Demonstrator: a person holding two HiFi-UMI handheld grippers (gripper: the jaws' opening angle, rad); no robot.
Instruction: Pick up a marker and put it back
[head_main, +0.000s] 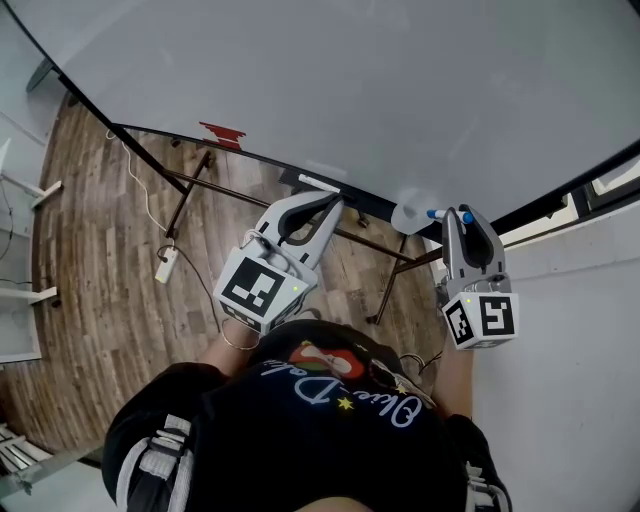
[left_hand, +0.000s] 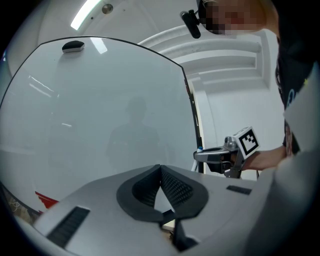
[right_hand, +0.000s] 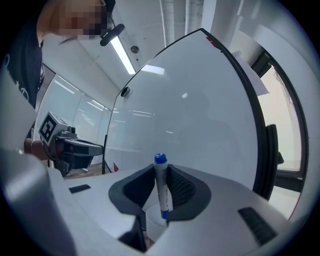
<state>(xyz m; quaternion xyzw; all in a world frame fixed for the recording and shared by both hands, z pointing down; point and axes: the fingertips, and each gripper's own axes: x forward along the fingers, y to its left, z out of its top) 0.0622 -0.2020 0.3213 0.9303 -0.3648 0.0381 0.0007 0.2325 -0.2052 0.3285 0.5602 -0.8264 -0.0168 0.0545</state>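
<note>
Marker (right_hand: 161, 190), blue-capped, stands upright between the pads of the right tool (right_hand: 161, 172), which is clamped on its white barrel. The cap points away from the camera and the lower end sits at the mouth of a white cup (right_hand: 154, 223). From the head view, that cup (head_main: 408, 217) hangs at the lower edge of a large whiteboard (head_main: 350, 90), just beside the tip of the right tool (head_main: 457, 214). The left tool (left_hand: 160, 170) is held off to the side, well apart from the cup, its jaws closed tip to tip with nothing between them.

The pictures do not settle whether the marker is coming out of the cup or going back in. Either way, the step looks best done by holding the barrel in line with the cup's opening and travelling straight along that line, so the end does not catch the rim or tip the cup. For the return, the grip should probably be released only once the marker's end rests inside, with the left tool held clear.
</note>
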